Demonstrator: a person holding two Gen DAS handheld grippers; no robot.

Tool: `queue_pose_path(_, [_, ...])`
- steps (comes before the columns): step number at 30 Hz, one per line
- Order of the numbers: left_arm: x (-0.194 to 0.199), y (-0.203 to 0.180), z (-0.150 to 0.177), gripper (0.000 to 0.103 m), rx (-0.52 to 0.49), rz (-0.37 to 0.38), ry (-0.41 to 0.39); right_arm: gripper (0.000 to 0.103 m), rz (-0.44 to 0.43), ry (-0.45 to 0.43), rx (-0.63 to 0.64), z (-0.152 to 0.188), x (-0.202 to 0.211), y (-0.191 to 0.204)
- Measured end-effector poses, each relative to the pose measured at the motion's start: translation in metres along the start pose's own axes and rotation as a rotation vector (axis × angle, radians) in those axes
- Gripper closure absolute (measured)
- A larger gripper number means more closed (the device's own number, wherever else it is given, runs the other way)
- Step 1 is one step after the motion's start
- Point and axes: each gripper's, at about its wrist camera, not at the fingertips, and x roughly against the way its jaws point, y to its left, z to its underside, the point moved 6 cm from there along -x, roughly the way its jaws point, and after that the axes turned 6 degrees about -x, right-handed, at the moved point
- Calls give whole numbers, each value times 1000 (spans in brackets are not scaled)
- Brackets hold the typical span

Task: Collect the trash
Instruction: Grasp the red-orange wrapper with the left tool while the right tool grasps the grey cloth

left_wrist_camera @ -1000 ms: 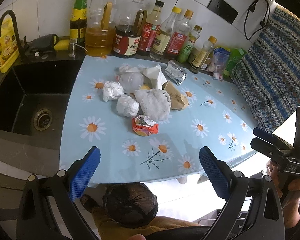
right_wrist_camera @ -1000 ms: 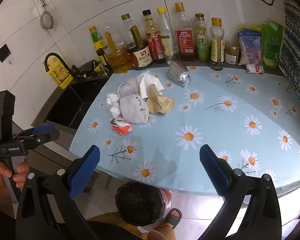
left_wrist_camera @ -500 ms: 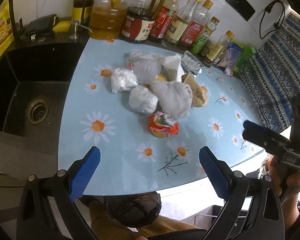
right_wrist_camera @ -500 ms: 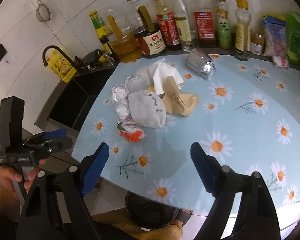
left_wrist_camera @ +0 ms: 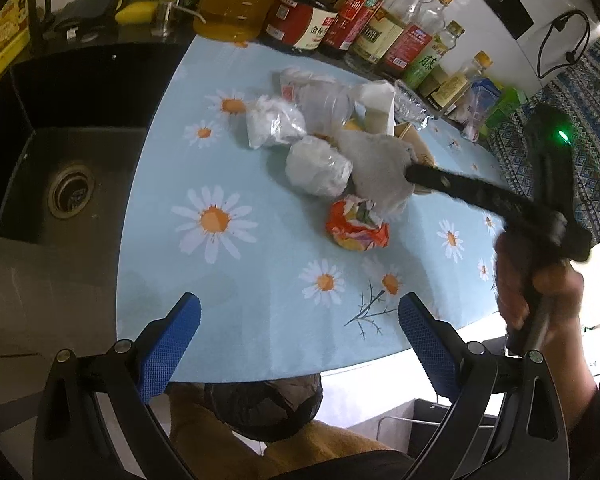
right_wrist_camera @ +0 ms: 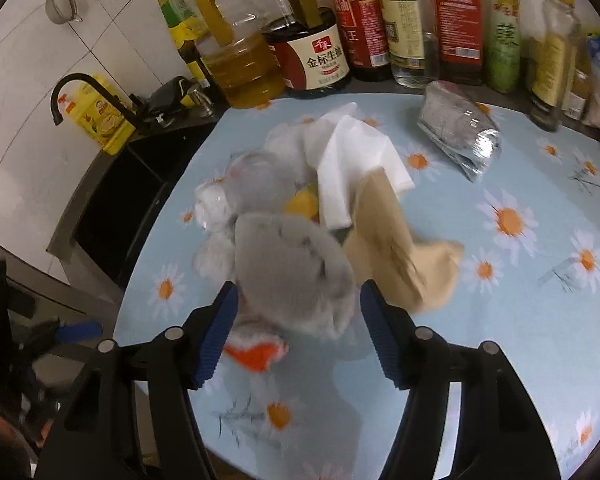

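A pile of trash lies on the daisy-print table: a grey crumpled wad, white plastic bundles, an orange wrapper, a brown paper bag, a white napkin and a silver foil pack. My right gripper is open, its blue pads on either side of the grey wad; it also shows in the left wrist view. My left gripper is open and empty above the table's near edge.
Oil and sauce bottles line the back wall. A black sink with a drain sits left of the table. A black-lined bin stands below the near edge. Patterned cloth hangs at the right.
My right gripper moved forward over the table to the grey wad and narrowed its opening. My left gripper moved a little closer to the pile and stayed open.
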Motion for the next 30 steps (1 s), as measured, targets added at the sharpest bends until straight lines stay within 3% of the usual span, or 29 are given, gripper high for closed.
queue_pose_path(4, [-6,1,4,7,2,10,26,39,-8,38,23,-7,-20,3])
queue_pose_path(8, [-13,-2,6,7,-24,23,54,71,17,54,58,-8,-27,6])
queue_pose_path(11, [-18,-4,4,7,-46,22,60,81,30,31,80,-7,-20,8])
queue_pose_path(23, [-56,-35,-26,7,-151,53,61,82,-9,-132,-15,17,80,1])
queue_pose_path(30, [-90,-50,-43,8,-235,-10,88,82,5,-193,-90,53,124,-27])
